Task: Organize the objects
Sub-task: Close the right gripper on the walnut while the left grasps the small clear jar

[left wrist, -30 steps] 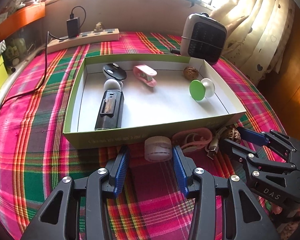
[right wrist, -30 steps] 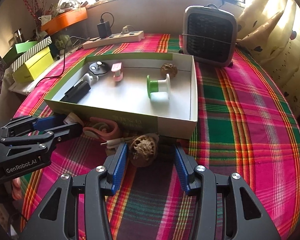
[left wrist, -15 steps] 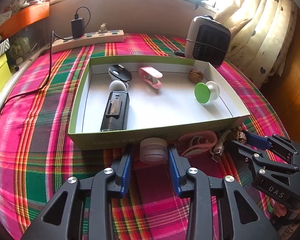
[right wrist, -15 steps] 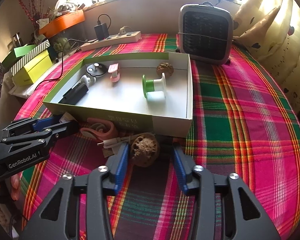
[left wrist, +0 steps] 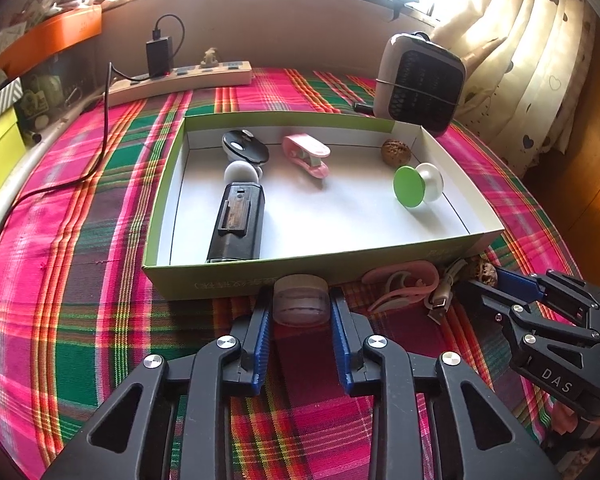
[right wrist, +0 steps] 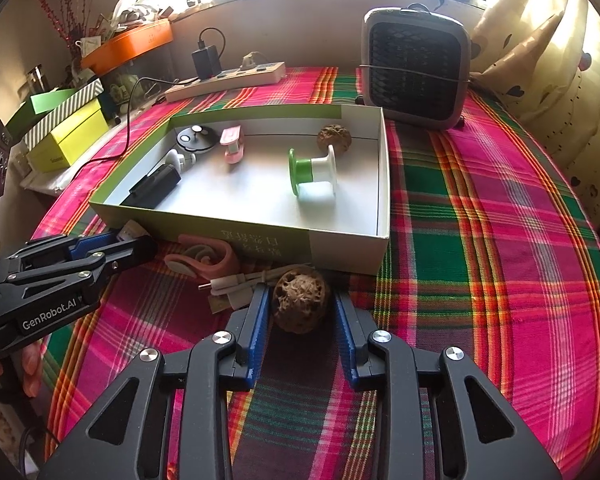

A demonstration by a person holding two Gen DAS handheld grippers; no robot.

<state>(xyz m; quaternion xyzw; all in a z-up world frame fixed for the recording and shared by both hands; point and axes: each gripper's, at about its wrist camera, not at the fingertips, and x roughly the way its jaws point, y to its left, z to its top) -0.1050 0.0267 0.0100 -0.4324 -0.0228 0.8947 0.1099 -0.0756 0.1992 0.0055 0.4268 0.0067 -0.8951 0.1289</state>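
Both tilted downward, the left gripper has just closed onto the small jar, the right gripper onto the walnut.

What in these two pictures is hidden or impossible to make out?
- Printed text on the green box: left wrist view, partly covered by the small jar in the left claw.
- White cable: right wrist view, its far end runs behind the walnut between the right claw pads.
- The person: both views, only fingertips at the frame edge.
- Outside the window: both views, washed out by glare.

Blown-out window backlight, fisheye-warped edges
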